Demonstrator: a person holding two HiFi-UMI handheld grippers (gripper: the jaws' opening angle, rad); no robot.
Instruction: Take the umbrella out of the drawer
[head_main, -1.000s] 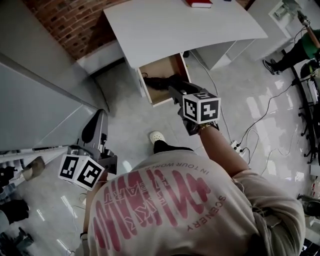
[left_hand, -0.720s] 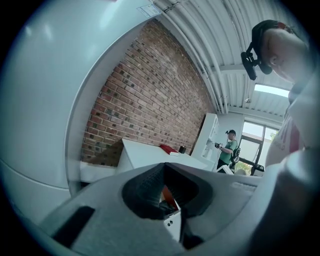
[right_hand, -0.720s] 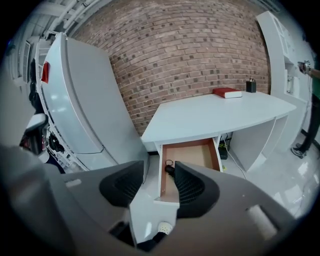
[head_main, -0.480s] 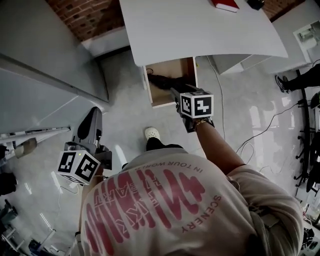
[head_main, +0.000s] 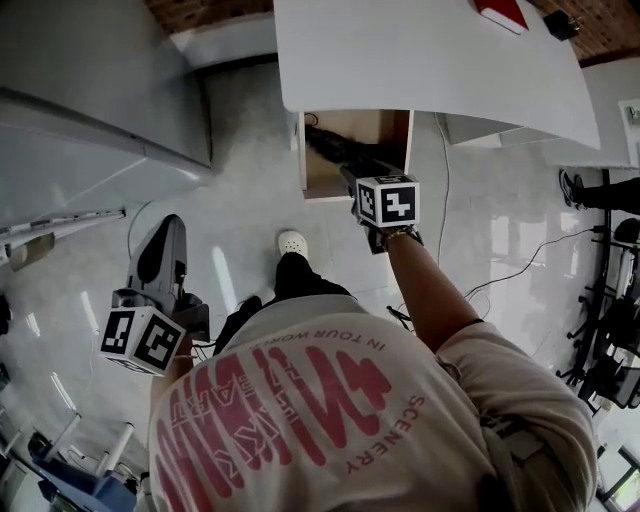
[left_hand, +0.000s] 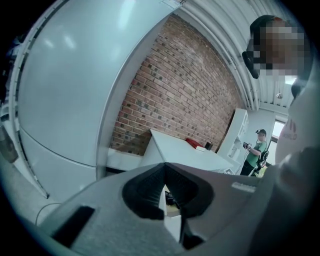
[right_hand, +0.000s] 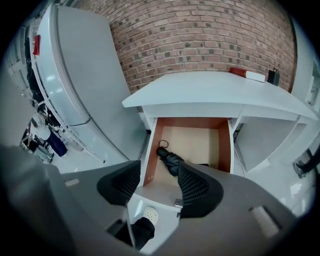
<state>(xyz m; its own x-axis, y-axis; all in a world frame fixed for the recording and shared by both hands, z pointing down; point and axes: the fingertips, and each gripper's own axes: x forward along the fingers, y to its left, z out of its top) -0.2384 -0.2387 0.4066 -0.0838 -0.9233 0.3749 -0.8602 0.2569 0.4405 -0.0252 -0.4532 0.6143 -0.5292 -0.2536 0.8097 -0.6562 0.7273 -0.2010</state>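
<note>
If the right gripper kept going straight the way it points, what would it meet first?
Probably the folded black umbrella lying in the open wooden drawer, though the drawer's white front edge sits close under that line. Jaws of the right gripper have just been opening, nothing gripped.

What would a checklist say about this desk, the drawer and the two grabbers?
Surface: white desk, mostly bare.
Job's things: drawer pulled open; folded black umbrella lies inside, untouched.
Clutter: red book and small dark thing at the desk's far edge.
Grippers: right gripper above the drawer, jaws apart, just been opening, nothing between them; left gripper shut, empty, off to the side.
Cables: thin cable on floor beside desk.
Surroundings: brick wall, shiny floor.
</note>
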